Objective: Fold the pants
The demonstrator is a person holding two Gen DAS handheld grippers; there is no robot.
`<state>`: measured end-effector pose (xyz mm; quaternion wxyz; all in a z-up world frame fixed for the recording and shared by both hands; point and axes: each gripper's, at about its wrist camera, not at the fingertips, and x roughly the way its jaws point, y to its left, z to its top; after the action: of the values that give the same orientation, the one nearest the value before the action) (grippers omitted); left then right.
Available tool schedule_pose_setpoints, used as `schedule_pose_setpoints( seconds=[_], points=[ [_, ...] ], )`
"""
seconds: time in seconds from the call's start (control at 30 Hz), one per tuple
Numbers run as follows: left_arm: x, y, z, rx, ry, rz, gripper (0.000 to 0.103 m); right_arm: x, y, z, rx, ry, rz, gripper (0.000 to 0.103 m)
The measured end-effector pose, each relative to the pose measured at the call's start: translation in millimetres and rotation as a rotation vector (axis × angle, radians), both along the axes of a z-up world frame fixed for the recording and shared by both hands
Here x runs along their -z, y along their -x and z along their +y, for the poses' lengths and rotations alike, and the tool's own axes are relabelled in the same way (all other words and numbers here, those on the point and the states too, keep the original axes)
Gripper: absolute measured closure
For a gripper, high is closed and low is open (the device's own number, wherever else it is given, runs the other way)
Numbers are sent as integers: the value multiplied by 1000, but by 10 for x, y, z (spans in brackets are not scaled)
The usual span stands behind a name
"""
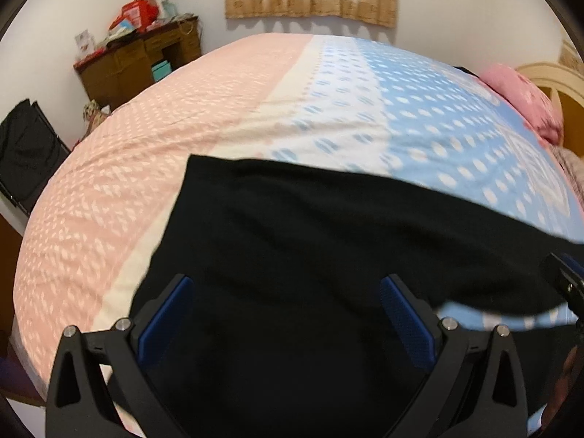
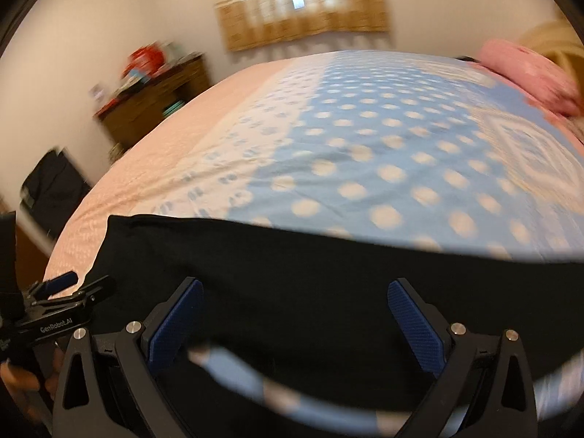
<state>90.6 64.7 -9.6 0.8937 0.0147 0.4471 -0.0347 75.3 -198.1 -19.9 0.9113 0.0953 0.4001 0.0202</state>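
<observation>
Black pants [image 1: 310, 241] lie flat across the near part of the bed; they also show in the right wrist view [image 2: 292, 277]. My left gripper [image 1: 286, 314] is open and empty, its blue-padded fingers [image 1: 164, 321] spread just above the cloth near its left end. My right gripper [image 2: 295, 321] is open and empty above the cloth further right. The left gripper shows at the left edge of the right wrist view [image 2: 62, 299]. The right gripper shows at the right edge of the left wrist view [image 1: 564, 281]. A strip of sheet shows between dark cloth below the right gripper.
The bed sheet [image 1: 328, 102] is pink on the left, white in the middle, blue with dots on the right. A pink pillow [image 1: 522, 95] lies at the far right. A cluttered wooden desk [image 1: 138, 62] and a black bag [image 1: 25, 146] stand left of the bed.
</observation>
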Motion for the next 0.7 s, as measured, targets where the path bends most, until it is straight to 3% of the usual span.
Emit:
schedule_pose_setpoints(
  seconds=[0.1, 0.17, 0.3, 0.4, 0.5, 0.53, 0.57, 0.6, 0.67, 0.7],
  points=[
    [78, -209, 41, -45, 19, 31, 0, 120, -374, 67, -69, 47, 37, 12],
    [165, -278, 25, -53, 43, 56, 0, 224, -603, 135, -136, 115, 66, 24],
    [307, -323, -39, -34, 18, 79, 0, 403, -866, 157, -225, 155, 112, 25],
    [363, -373, -54, -29, -3, 89, 0, 554, -949, 78, -250, 111, 162, 25],
    [421, -414, -42, -27, -5, 107, 0, 576, -923, 99, -277, 147, 130, 26],
    [432, -424, -42, -23, -10, 107, 0, 567, -908, 128, -296, 167, 123, 32],
    [442, -426, -51, -18, -20, 105, 0, 555, -905, 150, -321, 162, 121, 47],
    [453, -424, -70, -13, -33, 102, 0, 544, -906, 174, -337, 160, 119, 55],
    [476, -431, -99, -7, -59, 96, 0, 500, -869, 265, -383, 179, 124, 88],
    [476, -437, -107, -8, -61, 93, 0, 497, -880, 291, -389, 187, 128, 91]
  ],
)
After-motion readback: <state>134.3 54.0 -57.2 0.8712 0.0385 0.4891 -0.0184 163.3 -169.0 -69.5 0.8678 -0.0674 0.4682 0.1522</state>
